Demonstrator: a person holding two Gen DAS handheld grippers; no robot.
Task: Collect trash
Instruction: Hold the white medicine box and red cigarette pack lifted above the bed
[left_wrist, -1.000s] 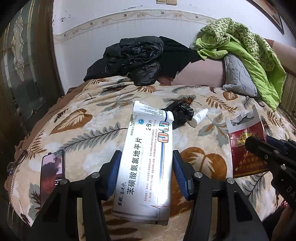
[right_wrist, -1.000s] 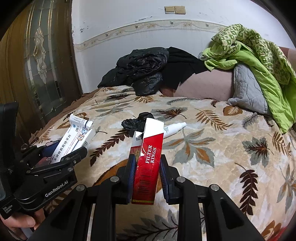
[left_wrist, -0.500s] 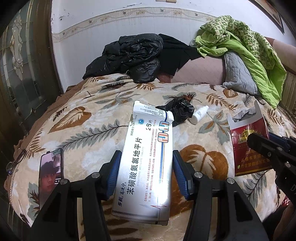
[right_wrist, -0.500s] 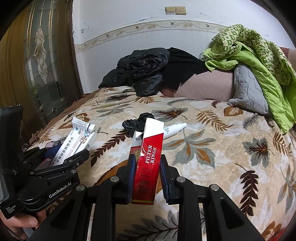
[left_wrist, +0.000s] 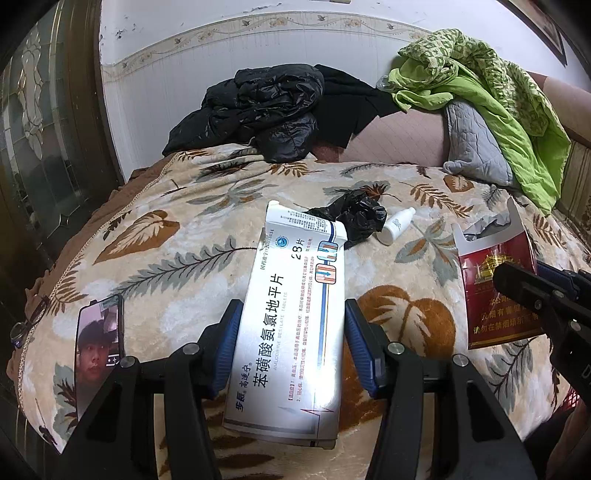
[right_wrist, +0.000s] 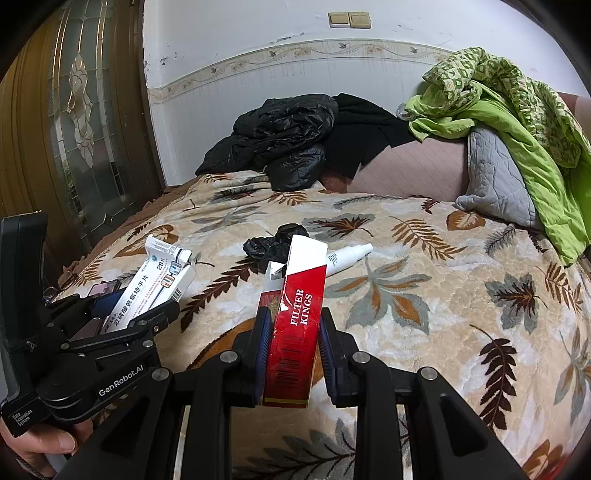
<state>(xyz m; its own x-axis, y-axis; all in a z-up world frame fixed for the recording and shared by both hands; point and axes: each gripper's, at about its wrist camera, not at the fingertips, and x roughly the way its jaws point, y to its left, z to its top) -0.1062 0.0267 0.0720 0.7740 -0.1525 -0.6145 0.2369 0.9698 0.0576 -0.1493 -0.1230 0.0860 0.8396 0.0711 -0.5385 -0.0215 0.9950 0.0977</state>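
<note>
Over the leafy bed cover (left_wrist: 155, 236), my left gripper (left_wrist: 291, 350) squeezes a white pill box (left_wrist: 295, 317), and my right gripper (right_wrist: 291, 354) squeezes a red cigarette pack (right_wrist: 295, 325).

On the bed (left_wrist: 177, 258) a bag (left_wrist: 354, 218) lies mid-blanket with a small bottle (left_wrist: 397, 225) just to its right. The left gripper (left_wrist: 291, 339) holds a tablet box (left_wrist: 295, 325) in front of the bag; the right gripper (right_wrist: 291, 343) holds a cigarette pack (right_wrist: 295, 317) to the box's right. A phone (left_wrist: 98, 347) lies on the blanket left of the box, near the bed's edge. Behind, against the wall, a jacket (left_wrist: 258, 110) is piled at the left and a quilt (left_wrist: 480, 96) drapes over a pillow (left_wrist: 469, 147) at the right.
</note>
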